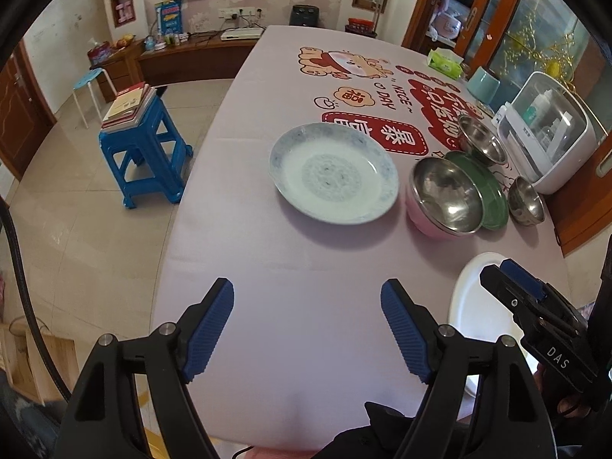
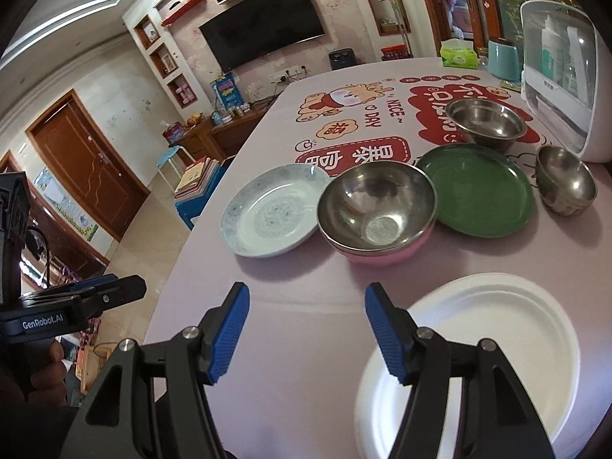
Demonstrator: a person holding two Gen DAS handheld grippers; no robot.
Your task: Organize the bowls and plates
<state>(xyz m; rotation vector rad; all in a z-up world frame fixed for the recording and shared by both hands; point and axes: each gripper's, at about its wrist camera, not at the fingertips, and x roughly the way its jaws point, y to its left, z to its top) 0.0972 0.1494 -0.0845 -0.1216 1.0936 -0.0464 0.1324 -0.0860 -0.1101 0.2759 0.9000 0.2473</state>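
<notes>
left tongs (image 1: 307,329): spread wide, nothing between them, over bare tablecloth (image 1: 267,252)
right tongs (image 2: 307,329): spread too, empty, white plate (image 2: 493,344) at their 3 o'clock
blue-patterned plate (image 1: 332,178): 12 o'clock from the left tongs
pink bowl (image 2: 376,210): between that plate and the green plate (image 2: 476,189)
steel bowls (image 2: 485,122): two more, back by the green plate, around 1 o'clock

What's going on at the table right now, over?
Left gripper and right gripper: open, holding nothing. White plate, blue-patterned plate, green plate, pink bowl untouched, not stacked. Nothing in the way.
</notes>
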